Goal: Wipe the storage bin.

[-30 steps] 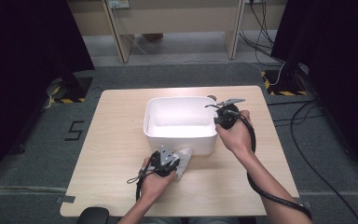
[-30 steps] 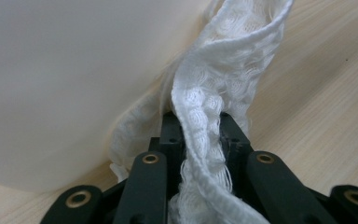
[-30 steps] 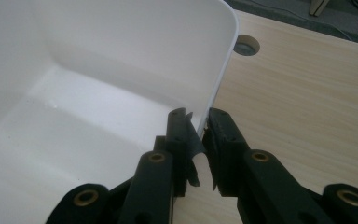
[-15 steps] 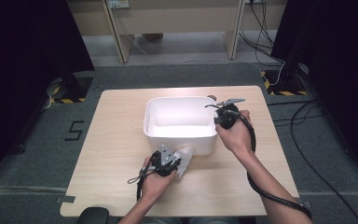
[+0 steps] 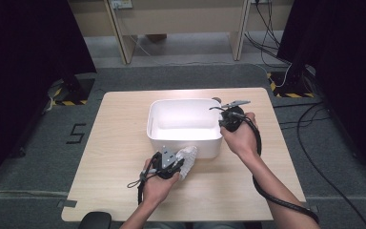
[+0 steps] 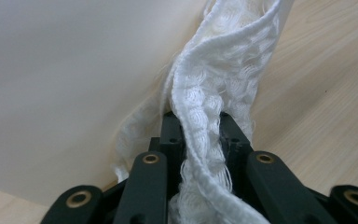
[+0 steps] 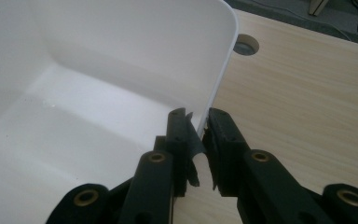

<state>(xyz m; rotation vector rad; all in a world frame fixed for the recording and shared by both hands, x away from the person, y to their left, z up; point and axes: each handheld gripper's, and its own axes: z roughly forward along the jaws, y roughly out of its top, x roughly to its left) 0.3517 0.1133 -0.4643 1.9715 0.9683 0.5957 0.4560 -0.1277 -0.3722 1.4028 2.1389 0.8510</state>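
Observation:
A white plastic tub (image 5: 162, 123) stands in the middle of the wooden table. My left gripper (image 5: 175, 162) is at the tub's near wall, shut on a white knitted cloth (image 5: 188, 156). In the left gripper view the cloth (image 6: 223, 84) runs up from between the jaws, against the tub's outer wall (image 6: 70, 84). My right gripper (image 5: 225, 122) is at the tub's right rim. In the right gripper view its jaws pinch the tub's wall (image 7: 216, 84), one jaw inside and one outside. The tub's inside (image 7: 74, 116) looks empty.
A round hole (image 7: 246, 45) is in the tabletop just beyond the tub's far right corner. Bare wood (image 5: 119, 143) lies left of the tub and along the near edge. Cables trail from both grippers off the table's front.

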